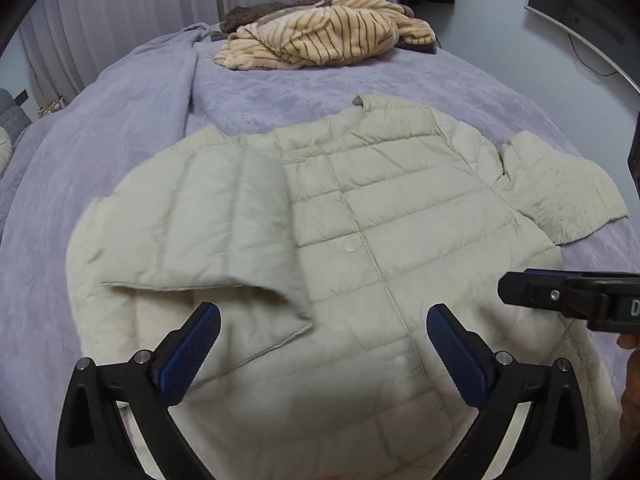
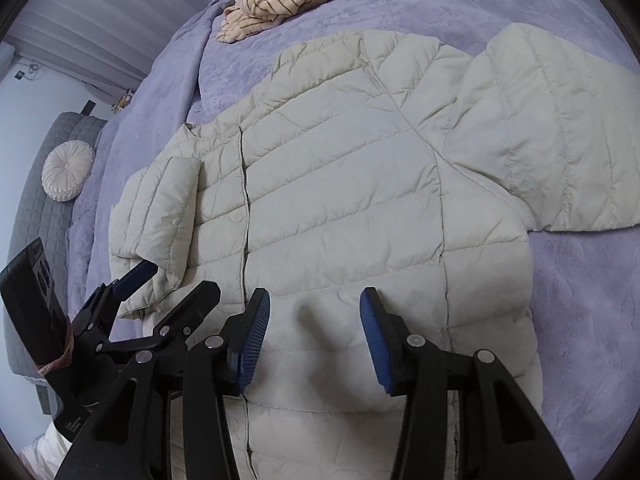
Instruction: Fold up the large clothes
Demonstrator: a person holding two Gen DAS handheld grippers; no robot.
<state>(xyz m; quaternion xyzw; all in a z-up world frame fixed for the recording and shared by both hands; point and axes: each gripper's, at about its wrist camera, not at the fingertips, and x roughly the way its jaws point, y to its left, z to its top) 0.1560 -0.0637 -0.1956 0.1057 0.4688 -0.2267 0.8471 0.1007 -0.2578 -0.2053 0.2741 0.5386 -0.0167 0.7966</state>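
Note:
A cream quilted puffer jacket (image 1: pixel 384 208) lies front-up on a lilac bedspread (image 1: pixel 120 128). Its left sleeve (image 1: pixel 192 224) is folded over the body; its right sleeve (image 1: pixel 560 188) sticks out sideways. My left gripper (image 1: pixel 324 344) is open and empty, hovering over the jacket's lower front just below the folded sleeve's cuff. My right gripper (image 2: pixel 314 336) is open and empty above the jacket (image 2: pixel 344 184) near its hem. The right gripper also shows at the right edge of the left wrist view (image 1: pixel 568 300), and the left gripper shows at the lower left of the right wrist view (image 2: pixel 160 296).
A heap of cream striped clothing (image 1: pixel 320 36) with brown fabric lies at the bed's far end. A round cushion (image 2: pixel 68 170) rests on a grey quilted headboard (image 2: pixel 36 216). A monitor (image 1: pixel 588 4) stands at the far right. Curtains (image 1: pixel 120 4) hang behind.

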